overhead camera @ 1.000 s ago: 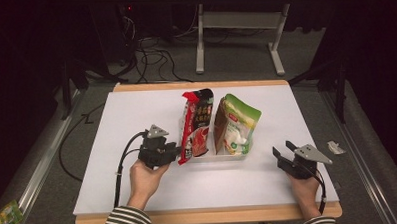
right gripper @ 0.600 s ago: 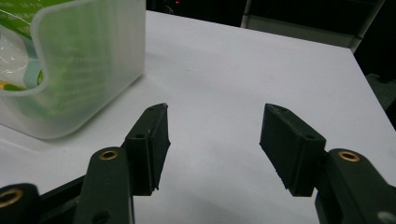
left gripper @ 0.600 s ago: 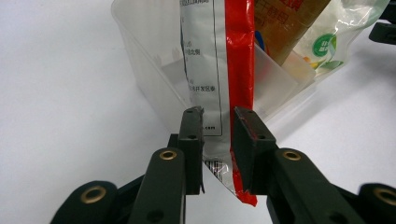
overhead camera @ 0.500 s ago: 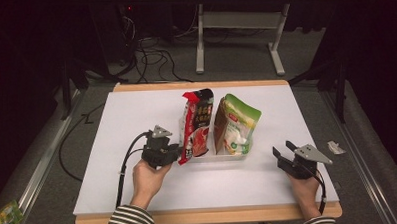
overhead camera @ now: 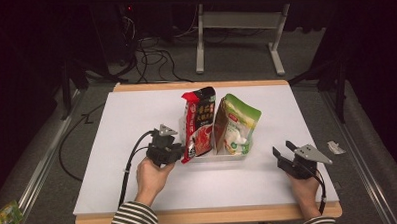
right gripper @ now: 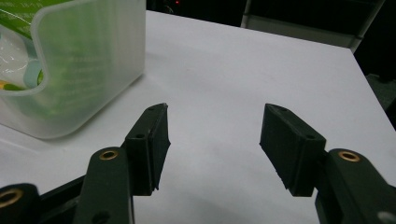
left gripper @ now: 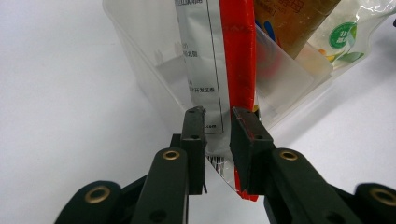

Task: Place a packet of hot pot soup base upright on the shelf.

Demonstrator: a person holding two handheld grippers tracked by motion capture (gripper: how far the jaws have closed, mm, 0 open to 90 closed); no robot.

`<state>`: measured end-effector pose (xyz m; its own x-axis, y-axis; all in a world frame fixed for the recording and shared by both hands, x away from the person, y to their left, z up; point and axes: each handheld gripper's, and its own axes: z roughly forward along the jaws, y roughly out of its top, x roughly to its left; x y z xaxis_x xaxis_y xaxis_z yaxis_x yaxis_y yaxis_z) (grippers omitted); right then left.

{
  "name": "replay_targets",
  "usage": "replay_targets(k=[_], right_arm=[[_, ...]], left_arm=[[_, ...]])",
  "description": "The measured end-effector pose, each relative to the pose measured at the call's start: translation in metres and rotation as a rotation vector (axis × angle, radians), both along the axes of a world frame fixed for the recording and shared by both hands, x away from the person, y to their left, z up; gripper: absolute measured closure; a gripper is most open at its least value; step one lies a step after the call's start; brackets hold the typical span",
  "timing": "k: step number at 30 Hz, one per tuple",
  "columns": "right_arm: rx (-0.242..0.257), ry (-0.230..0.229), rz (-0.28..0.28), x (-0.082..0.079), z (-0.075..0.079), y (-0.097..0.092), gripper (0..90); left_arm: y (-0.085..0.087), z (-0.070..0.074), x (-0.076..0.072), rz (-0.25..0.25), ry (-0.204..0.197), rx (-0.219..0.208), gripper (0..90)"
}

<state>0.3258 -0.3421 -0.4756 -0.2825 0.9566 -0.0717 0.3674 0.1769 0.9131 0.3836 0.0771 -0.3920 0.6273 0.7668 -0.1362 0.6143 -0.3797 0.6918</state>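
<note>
The lower corner of the red pouch point(left gripper: 238, 70) is being straddled by the left gripper point(left gripper: 218, 122); its jaws are being held a little apart on either side of the pouch's sealed edge, and whether the film is actually being pinched cannot be told. The right gripper point(right gripper: 214, 133) is being held spread wide and empty over the bare white table point(overhead camera: 136, 119), just beside the tray's rounded corner.

The red pouch is being propped upright in the clear plastic tray point(overhead camera: 223, 156) at the middle of the table, with the green pouch point(overhead camera: 237, 123) standing beside it.

As a judgement, a slip is being risked: the film looks glossy and thin, and only a narrow margin near the corner is being covered by the pads. A pull from so low a point could tip the tall pouch or drag the light tray along the smooth surface, since nothing is being used to steady it.

The tray is translucent, frosted, with soft rounded walls. Both pouches are flat, flexible and printed; the red one's reverse is showing silver-white with small text.
</note>
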Motion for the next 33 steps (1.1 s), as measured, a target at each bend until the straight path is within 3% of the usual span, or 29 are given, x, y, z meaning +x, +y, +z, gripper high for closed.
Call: replay_targets(k=[11,14,15,17,22,26,29,33], right_arm=[[0.001,-0.004,0.000,0.000,0.000,0.000,42.3],[0.000,0.000,0.001,0.000,0.000,0.000,42.3],[0.000,0.000,0.001,0.000,0.000,0.000,42.3],[0.004,0.000,0.001,0.000,0.000,0.000,42.3],[0.007,-0.004,-0.002,0.000,0.000,-0.001,42.2],[-0.001,-0.003,0.004,0.000,0.000,0.000,42.3],[-0.001,-0.010,0.006,0.000,0.000,-0.001,42.2],[0.004,-0.002,0.002,0.000,0.000,0.000,42.3]], left_arm=[[0.001,0.004,-0.007,-0.020,0.000,0.001,73.7],[-0.004,0.002,-0.008,-0.047,0.024,0.021,73.4],[-0.004,0.002,-0.008,-0.047,0.024,0.021,73.4],[-0.009,-0.004,-0.006,-0.040,0.032,0.060,73.4],[-0.007,0.001,-0.011,-0.037,0.026,0.045,73.3],[-0.007,0.000,-0.010,-0.032,0.048,0.073,73.8],[-0.011,-0.003,-0.005,-0.027,0.058,0.069,74.7],[-0.014,-0.003,-0.003,-0.018,0.050,0.085,75.9]])
